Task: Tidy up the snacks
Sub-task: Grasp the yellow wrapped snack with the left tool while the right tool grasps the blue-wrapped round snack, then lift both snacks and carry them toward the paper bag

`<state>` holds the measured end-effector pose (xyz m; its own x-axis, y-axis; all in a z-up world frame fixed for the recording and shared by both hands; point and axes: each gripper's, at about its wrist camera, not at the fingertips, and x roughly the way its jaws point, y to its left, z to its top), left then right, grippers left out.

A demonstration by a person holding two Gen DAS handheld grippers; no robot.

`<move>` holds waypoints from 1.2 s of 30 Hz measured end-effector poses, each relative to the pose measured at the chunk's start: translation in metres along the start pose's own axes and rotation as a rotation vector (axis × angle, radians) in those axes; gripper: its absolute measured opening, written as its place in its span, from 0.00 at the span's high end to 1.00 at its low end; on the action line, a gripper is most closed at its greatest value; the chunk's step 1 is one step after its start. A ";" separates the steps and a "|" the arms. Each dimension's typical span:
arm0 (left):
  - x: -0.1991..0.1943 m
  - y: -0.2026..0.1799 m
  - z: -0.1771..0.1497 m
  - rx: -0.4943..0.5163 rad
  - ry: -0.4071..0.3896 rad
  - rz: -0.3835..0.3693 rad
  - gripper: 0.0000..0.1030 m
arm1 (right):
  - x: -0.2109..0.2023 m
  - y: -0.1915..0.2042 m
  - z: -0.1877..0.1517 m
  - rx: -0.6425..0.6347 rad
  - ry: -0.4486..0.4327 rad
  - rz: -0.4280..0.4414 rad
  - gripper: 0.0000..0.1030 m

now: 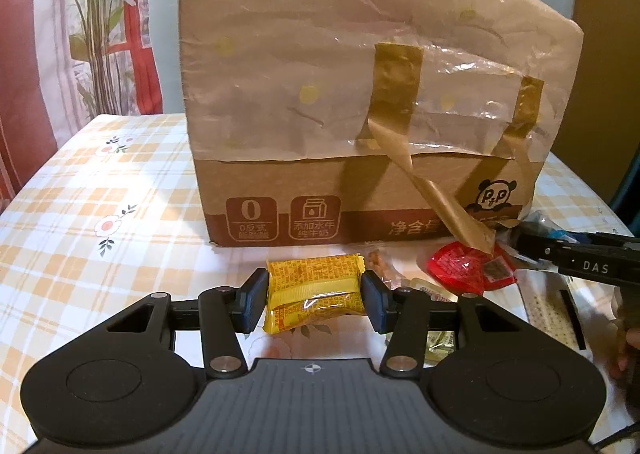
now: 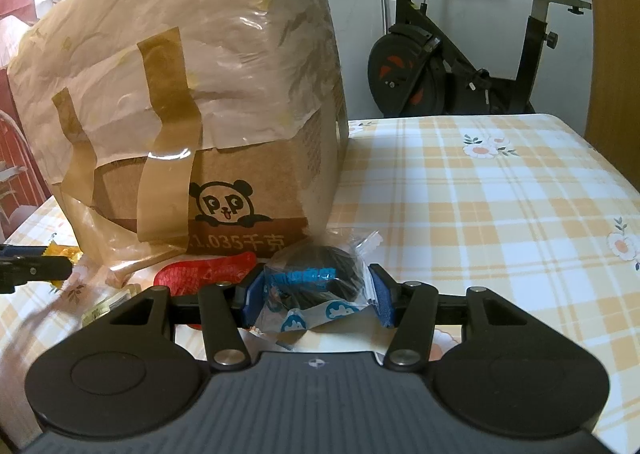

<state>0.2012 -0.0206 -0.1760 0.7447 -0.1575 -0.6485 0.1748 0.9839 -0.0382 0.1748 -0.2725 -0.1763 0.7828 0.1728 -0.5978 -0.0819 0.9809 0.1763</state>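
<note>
Left wrist view: ahead of my jaws stands the big taped cardboard box (image 1: 360,93) on the checked desk (image 1: 100,181). My left gripper (image 1: 315,296) is held level just above the desk, jaws pinching a yellow snack packet (image 1: 314,290), its long axis crosswise from pad to pad. Beyond and to the right lies a red packet (image 1: 460,268). My right gripper (image 2: 318,290), also level, jaws clamp a clear packet with a dark cookie (image 2: 316,280), lying crosswise near the box's corner.
</note>
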 end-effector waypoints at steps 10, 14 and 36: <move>-0.018 0.012 0.006 -0.026 -0.055 0.008 0.49 | -0.012 0.001 0.002 -0.005 -0.019 -0.037 0.46; -0.031 0.018 0.011 -0.056 -0.089 0.016 0.49 | -0.030 -0.008 0.002 0.056 -0.050 -0.066 0.46; -0.107 0.008 0.089 0.046 -0.421 0.057 0.49 | -0.123 0.003 0.074 0.078 -0.376 -0.035 0.46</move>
<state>0.1802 -0.0038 -0.0397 0.9503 -0.1331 -0.2813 0.1470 0.9887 0.0290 0.1236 -0.2976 -0.0447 0.9570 0.0802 -0.2787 -0.0151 0.9735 0.2281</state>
